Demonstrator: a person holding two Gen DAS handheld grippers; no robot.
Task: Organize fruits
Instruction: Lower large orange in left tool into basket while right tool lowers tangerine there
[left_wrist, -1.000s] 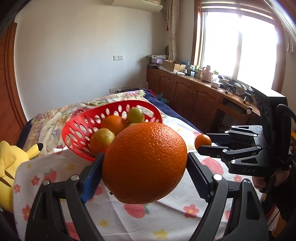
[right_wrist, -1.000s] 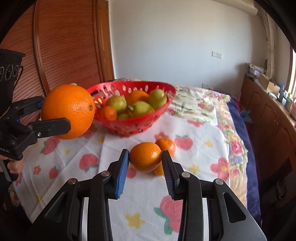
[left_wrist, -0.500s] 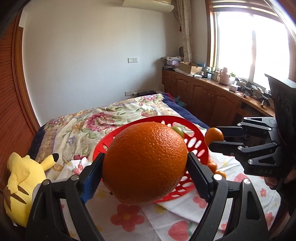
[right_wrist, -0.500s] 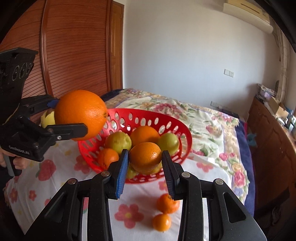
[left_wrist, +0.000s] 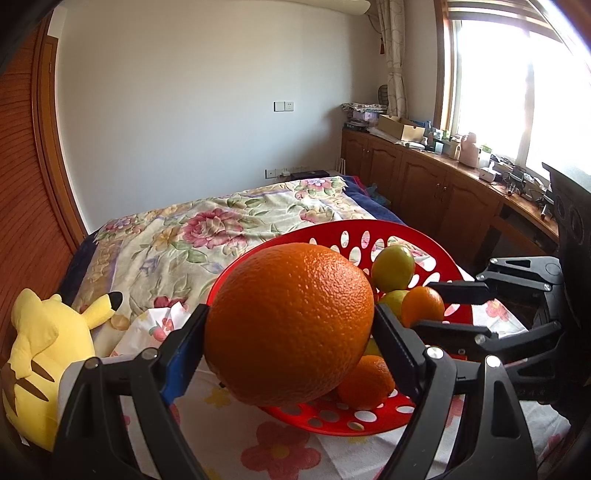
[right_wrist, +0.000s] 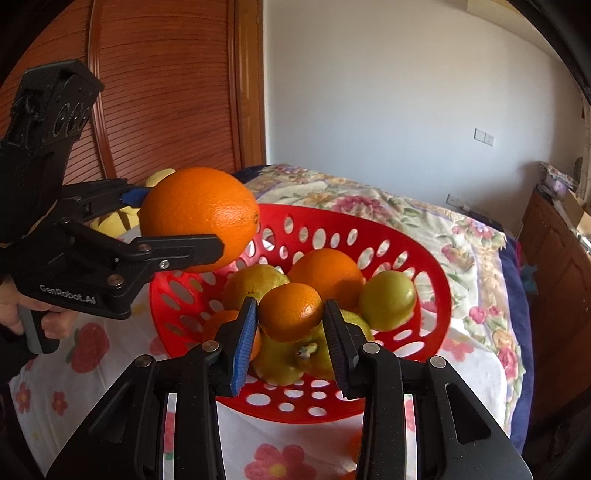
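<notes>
A large orange is clamped between the jaws of the left gripper, whose blue pad is pressed to the fruit's left side and black pad to its right. Behind it, a red perforated basket is set on a white flower-printed cloth. Two yellow-green citrus fruits and a small orange are seen inside the basket. At the right, a small mandarin is gripped by the right gripper over the basket. A yellow plush toy is lying at the left, on a floral bedspread. Wooden cabinets are lined under a bright window.
</notes>
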